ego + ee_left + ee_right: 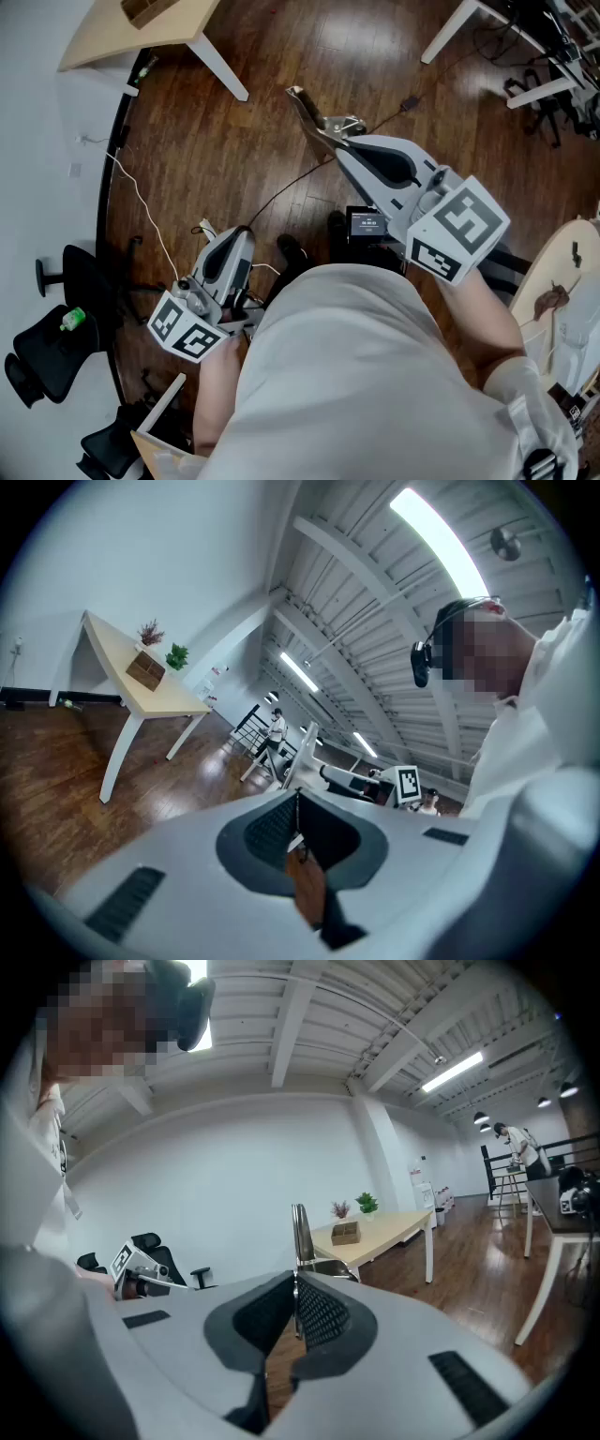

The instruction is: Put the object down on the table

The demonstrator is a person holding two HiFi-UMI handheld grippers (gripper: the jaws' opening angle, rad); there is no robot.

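Two tongs show in the head view, both held over the wood floor [234,141] in front of your white shirt [356,375]. Your left tongs [205,230] sit low at the lower left. Your right tongs [323,139] reach toward the upper middle of the frame and pinch the object [303,103], a thin metal piece that sticks out past their tip. The object is in the air, well apart from the wooden tabletop [141,28] at upper left and from the pale round tabletop [574,267] at the right edge.

In the left gripper view, your left tongs are pressed together along a closed seam. A small white fleck [294,842] sits at that seam, too small to identify. The ceiling [375,621] fills the upper frame, and the wooden tabletop stands at mid left.

In the right gripper view, your right tongs are clamped on the object, which stands upright from the seam as a narrow shiny strip. The wooden tabletop lies beyond it, near mid frame.
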